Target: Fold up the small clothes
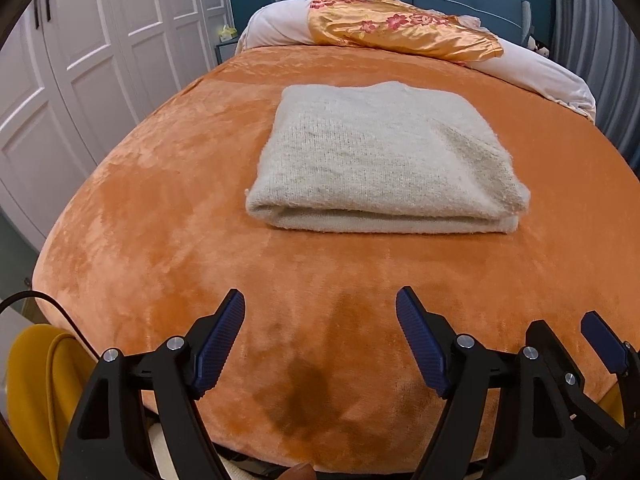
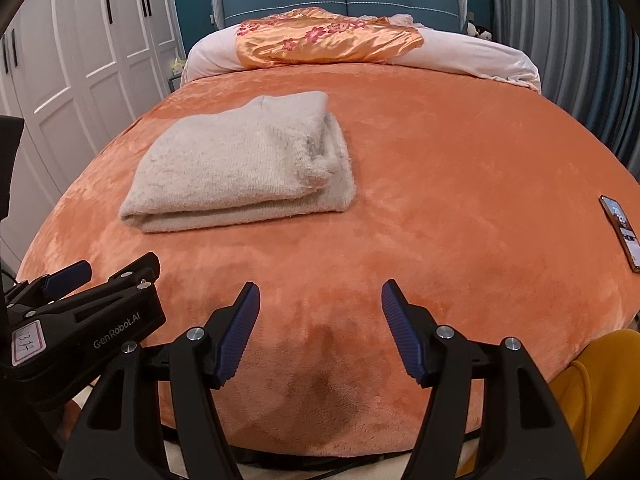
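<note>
A cream knitted garment (image 1: 380,160) lies folded into a thick rectangle on the orange blanket (image 1: 160,220) of the bed. It also shows in the right wrist view (image 2: 240,168), to the left of centre. My left gripper (image 1: 320,300) is open and empty, over the near edge of the bed, well short of the garment. My right gripper (image 2: 320,292) is open and empty, beside the left one. The right gripper also shows at the right edge of the left wrist view (image 1: 560,328), and the left gripper at the left of the right wrist view (image 2: 116,270).
A phone (image 2: 622,232) lies on the blanket at the right edge. A pink pillow roll with an orange flowered satin cloth (image 1: 400,28) lies at the headboard. White wardrobe doors (image 1: 80,60) stand along the left. Yellow fabric (image 2: 592,400) shows near the bed's front corner.
</note>
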`<action>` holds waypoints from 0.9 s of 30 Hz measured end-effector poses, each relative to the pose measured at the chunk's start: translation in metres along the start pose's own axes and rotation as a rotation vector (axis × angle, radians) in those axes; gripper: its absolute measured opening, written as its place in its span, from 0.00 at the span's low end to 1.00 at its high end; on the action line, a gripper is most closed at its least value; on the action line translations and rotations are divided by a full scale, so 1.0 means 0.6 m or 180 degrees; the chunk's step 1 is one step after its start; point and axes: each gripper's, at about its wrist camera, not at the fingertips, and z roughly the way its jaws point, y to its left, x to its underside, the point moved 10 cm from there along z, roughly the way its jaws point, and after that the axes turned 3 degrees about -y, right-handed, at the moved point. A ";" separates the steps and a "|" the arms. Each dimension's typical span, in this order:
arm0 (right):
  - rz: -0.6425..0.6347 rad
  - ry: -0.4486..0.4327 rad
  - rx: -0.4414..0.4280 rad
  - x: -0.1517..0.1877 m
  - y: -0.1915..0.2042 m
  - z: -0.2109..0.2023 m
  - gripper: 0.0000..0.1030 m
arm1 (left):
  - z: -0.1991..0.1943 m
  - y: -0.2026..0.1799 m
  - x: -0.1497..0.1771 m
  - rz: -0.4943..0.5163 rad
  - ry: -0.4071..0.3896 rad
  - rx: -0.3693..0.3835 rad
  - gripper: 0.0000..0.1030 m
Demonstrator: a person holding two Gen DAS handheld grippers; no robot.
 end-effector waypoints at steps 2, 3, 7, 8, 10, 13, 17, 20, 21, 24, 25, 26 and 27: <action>-0.0009 0.0010 0.0014 0.001 -0.001 0.001 0.59 | 0.003 -0.001 0.002 -0.0002 0.0014 -0.0007 0.73; -0.0016 0.0016 0.0013 0.002 -0.002 0.003 0.59 | 0.004 0.000 0.002 -0.0004 0.0018 -0.0010 0.73; -0.0022 0.0037 0.0006 0.004 -0.003 0.006 0.59 | 0.008 0.002 0.005 -0.0023 0.0051 -0.0004 0.73; -0.0020 0.0040 0.0005 0.005 -0.002 0.006 0.59 | 0.009 0.002 0.005 -0.0021 0.0054 -0.0002 0.73; -0.0025 0.0048 0.0007 0.005 -0.003 0.007 0.59 | 0.009 0.002 0.005 -0.0019 0.0054 -0.0009 0.72; -0.0024 0.0053 0.0006 0.005 -0.004 0.008 0.59 | 0.011 0.000 0.006 -0.0008 0.0061 -0.0007 0.72; -0.0030 0.0049 0.0003 0.004 -0.005 0.008 0.59 | 0.011 0.000 0.005 -0.0006 0.0060 0.0018 0.72; -0.0024 0.0053 0.0003 0.004 -0.005 0.009 0.59 | 0.011 0.003 0.005 -0.0026 0.0057 0.0017 0.72; -0.0030 0.0048 0.0006 0.004 -0.005 0.009 0.59 | 0.012 0.005 0.004 -0.0031 0.0061 0.0011 0.72; -0.0029 0.0046 0.0005 0.004 -0.005 0.009 0.59 | 0.013 0.005 0.003 -0.0028 0.0049 -0.0004 0.72; -0.0020 0.0043 0.0000 0.004 -0.006 0.010 0.59 | 0.012 0.005 0.002 -0.0030 0.0045 -0.0011 0.72; -0.0026 0.0043 0.0009 0.004 -0.005 0.010 0.59 | 0.013 0.005 0.002 -0.0035 0.0050 -0.0027 0.72; -0.0026 0.0041 0.0012 0.003 -0.002 0.011 0.59 | 0.013 0.007 0.002 -0.0056 0.0056 -0.0053 0.72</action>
